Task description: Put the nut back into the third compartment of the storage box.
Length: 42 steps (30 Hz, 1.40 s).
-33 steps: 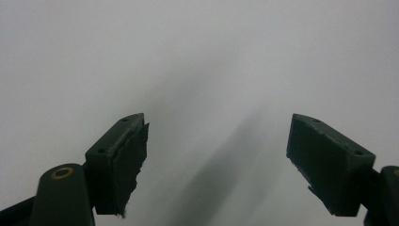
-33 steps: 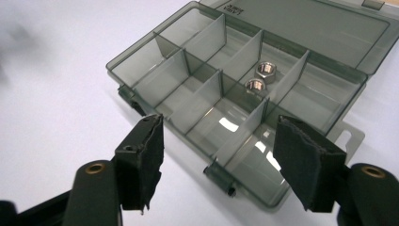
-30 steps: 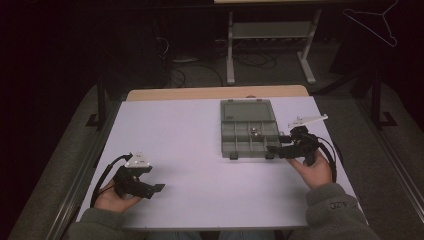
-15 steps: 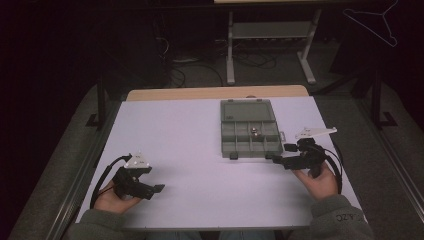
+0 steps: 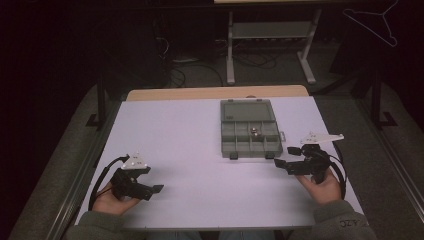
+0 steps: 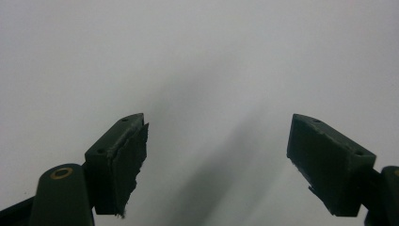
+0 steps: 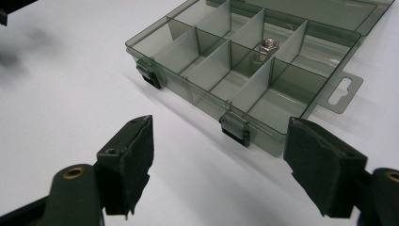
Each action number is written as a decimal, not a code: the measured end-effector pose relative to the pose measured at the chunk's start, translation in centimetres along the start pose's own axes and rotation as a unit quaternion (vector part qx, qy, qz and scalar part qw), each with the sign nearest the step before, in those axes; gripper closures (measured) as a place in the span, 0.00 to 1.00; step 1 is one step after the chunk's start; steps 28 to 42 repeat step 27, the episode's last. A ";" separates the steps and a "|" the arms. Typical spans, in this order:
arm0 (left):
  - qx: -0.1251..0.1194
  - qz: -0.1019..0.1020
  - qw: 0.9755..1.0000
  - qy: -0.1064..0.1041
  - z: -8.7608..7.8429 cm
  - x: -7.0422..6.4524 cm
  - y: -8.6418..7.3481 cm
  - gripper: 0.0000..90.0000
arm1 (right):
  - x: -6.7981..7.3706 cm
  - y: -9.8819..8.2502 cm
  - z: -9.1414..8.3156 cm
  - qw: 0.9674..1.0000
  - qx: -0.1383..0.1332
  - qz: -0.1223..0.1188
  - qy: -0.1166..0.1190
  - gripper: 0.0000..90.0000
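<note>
- Near the table's right edge, the right gripper (image 5: pixel 282 157) is seen in the high view, held in a hand (image 5: pixel 320 186) just off the front right corner of the compartment box (image 5: pixel 248 129); its jaws are spread wide and have just been opening, with nothing between them.
- From the right gripper view, the same two black pads (image 7: pixel 136 155) are shown apart over bare table, the box (image 7: pixel 244 70) lying just beyond them and untouched.
- At the front left of the table, the left gripper (image 5: pixel 152 187) is held low in the other hand (image 5: pixel 111 202); in the left gripper view its jaws are released and empty, and the worn pad (image 6: pixel 134 160) is frayed along its edge.
- Only blank white surface and soft shadows can be made out ahead of the left gripper (image 6: pixel 216 155), so nothing there can be named.
- The grey translucent box is placed right of centre, its lid (image 5: pixel 247 108) laid open and flat toward the far side; two dark latches (image 7: pixel 234 127) are set on its near wall.
- One small metal piece, seemingly a nut (image 7: pixel 264 47), is lodged in a middle compartment; it is partly hidden by the dividers, and in the high view it is reduced to a glint (image 5: pixel 254 132).
- The lid is cut off at the top of the right gripper view.
- The white table (image 5: pixel 190 150) is surrounded by darkness; beyond it, a metal stand (image 5: pixel 270 45) and cables on the floor are dim and hard to read.
</note>
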<state>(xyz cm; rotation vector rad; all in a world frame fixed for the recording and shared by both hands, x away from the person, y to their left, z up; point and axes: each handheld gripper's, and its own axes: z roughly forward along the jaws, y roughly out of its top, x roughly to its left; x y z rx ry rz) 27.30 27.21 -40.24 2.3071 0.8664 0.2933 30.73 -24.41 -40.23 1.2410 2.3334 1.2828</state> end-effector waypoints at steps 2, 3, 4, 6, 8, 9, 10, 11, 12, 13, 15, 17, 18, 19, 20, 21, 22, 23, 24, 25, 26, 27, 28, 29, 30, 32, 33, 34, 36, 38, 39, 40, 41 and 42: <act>0.001 0.001 1.000 0.002 -0.1 0.1 0.0 0.22 | 0.1 -0.2 -0.1 1.000 -0.002 -0.001 0.001 0.26; -0.002 -0.001 1.000 0.002 -0.1 0.1 0.0 0.22 | 0.1 -0.3 -0.2 1.000 -0.002 -0.001 0.001 0.26; -0.003 0.000 1.000 0.003 -0.2 0.1 0.0 0.22 | 0.2 -0.4 -0.2 1.000 -0.002 0.000 0.002 0.25; -0.001 0.001 1.000 0.002 -0.1 0.1 0.0 0.22 | 0.2 -0.5 -0.3 1.000 -0.003 -0.001 0.001 0.25; -0.001 0.002 1.000 0.002 -0.1 0.1 -0.1 0.22 | 0.2 -0.5 -0.3 1.000 -0.004 -0.003 0.001 0.25; -0.002 0.001 1.000 0.003 -0.2 0.1 -0.1 0.22 | 0.2 -0.6 -0.3 1.000 -0.004 -0.003 0.003 0.25; -0.003 0.002 1.000 0.003 -0.2 0.1 -0.1 0.22 | 0.3 -0.7 -0.3 1.000 -0.004 -0.003 0.003 0.25; -0.003 0.002 1.000 0.003 -0.2 0.1 -0.1 0.22 | 0.3 -0.7 -0.3 1.000 -0.004 -0.003 0.003 0.25; -0.003 0.001 1.000 0.003 -0.1 0.1 -0.1 0.22 | 0.3 -0.7 -0.3 1.000 -0.003 0.000 0.006 0.24; -0.003 0.001 1.000 0.003 -0.1 0.1 -0.1 0.22 | 0.3 -0.7 -0.3 1.000 -0.003 0.000 0.006 0.24; -0.002 0.000 1.000 0.002 -0.1 0.2 -0.2 0.22 | 0.2 -0.8 -0.4 1.000 -0.004 -0.001 0.007 0.24; -0.002 -0.002 1.000 0.003 -0.1 0.3 -0.2 0.22 | 0.1 -0.9 -0.4 1.000 -0.005 0.001 0.008 0.24; -0.001 -0.001 1.000 0.002 -0.1 0.3 -0.2 0.22 | 0.1 -0.9 -0.4 1.000 -0.005 0.001 0.008 0.24; -0.001 0.001 1.000 0.003 -0.1 0.3 -0.1 0.22 | 0.1 -0.9 -0.4 1.000 -0.006 0.001 0.008 0.24; -0.001 0.001 1.000 0.003 -0.1 0.4 -0.1 0.22 | 0.0 -0.9 -0.5 1.000 -0.008 0.004 0.009 0.24; -0.002 0.001 1.000 0.002 -0.1 0.4 -0.1 0.22 | 0.0 -0.9 -0.6 1.000 -0.010 0.003 0.008 0.24; -0.002 0.001 1.000 0.002 -0.1 0.4 -0.1 0.22 | 0.0 -0.9 -0.6 1.000 -0.011 0.003 0.008 0.24; -0.002 -0.002 1.000 0.002 0.0 0.4 -0.1 0.22 | 0.0 -0.9 -0.6 1.000 -0.010 0.005 0.009 0.23; -0.002 -0.002 1.000 0.002 0.0 0.4 -0.1 0.22 | 0.0 -0.9 -0.6 1.000 -0.010 0.005 0.009 0.23; 0.000 -0.002 1.000 0.002 0.0 0.4 -0.1 0.22 | 0.0 -0.9 -0.6 1.000 -0.010 0.004 0.008 0.23; 0.001 0.001 1.000 0.002 0.0 0.4 -0.1 0.22 | 0.0 -1.0 -0.5 1.000 -0.008 0.006 0.009 0.23; 0.001 0.004 1.000 0.001 0.0 0.4 -0.1 0.22 | 0.0 -1.0 -0.5 1.000 -0.008 0.006 0.009 0.23; 0.001 0.004 1.000 0.001 0.0 0.4 -0.1 0.22 | 0.0 -1.0 -0.5 1.000 -0.008 0.006 0.009 0.23; 0.001 0.004 1.000 0.001 0.0 0.4 -0.1 0.22 | 0.0 -1.0 -0.5 1.000 -0.008 0.006 0.009 0.23; 0.001 0.004 1.000 0.001 0.0 0.4 -0.1 0.22 | 0.0 -1.0 -0.5 1.000 -0.008 0.006 0.009 0.23; 0.001 0.004 1.000 0.001 0.0 0.4 -0.1 0.22 | 0.0 -1.0 -0.5 1.000 -0.008 0.006 0.009 0.23; 0.001 0.004 1.000 0.001 0.0 0.4 -0.1 0.22 | 0.0 -1.0 -0.5 1.000 -0.008 0.006 0.009 0.23; 0.001 0.004 1.000 0.001 0.0 0.4 -0.1 0.22 | 0.0 -1.0 -0.5 1.000 -0.008 0.006 0.009 0.23; 0.001 0.004 1.000 0.001 0.0 0.4 -0.1 0.22 | 0.0 -1.0 -0.5 1.000 -0.008 0.006 0.009 0.23; 0.001 0.004 1.000 0.001 0.0 0.4 -0.1 0.22 | 0.0 -1.0 -0.5 1.000 -0.008 0.006 0.009 0.23; 0.001 0.004 1.000 0.001 0.0 0.4 -0.1 0.22 | 0.0 -1.0 -0.5 1.000 -0.008 0.006 0.009 0.23; 0.001 0.004 1.000 0.001 0.0 0.4 -0.1 0.22 | 0.0 -1.0 -0.5 1.000 -0.008 0.006 0.009 0.23; 0.001 0.004 1.000 0.001 0.0 0.4 -0.1 0.22 | 0.0 -1.0 -0.5 1.000 -0.008 0.006 0.009 0.23; 0.001 0.004 1.000 0.001 0.0 0.4 -0.1 0.22 | 0.0 -1.0 -0.5 1.000 -0.008 0.006 0.009 0.23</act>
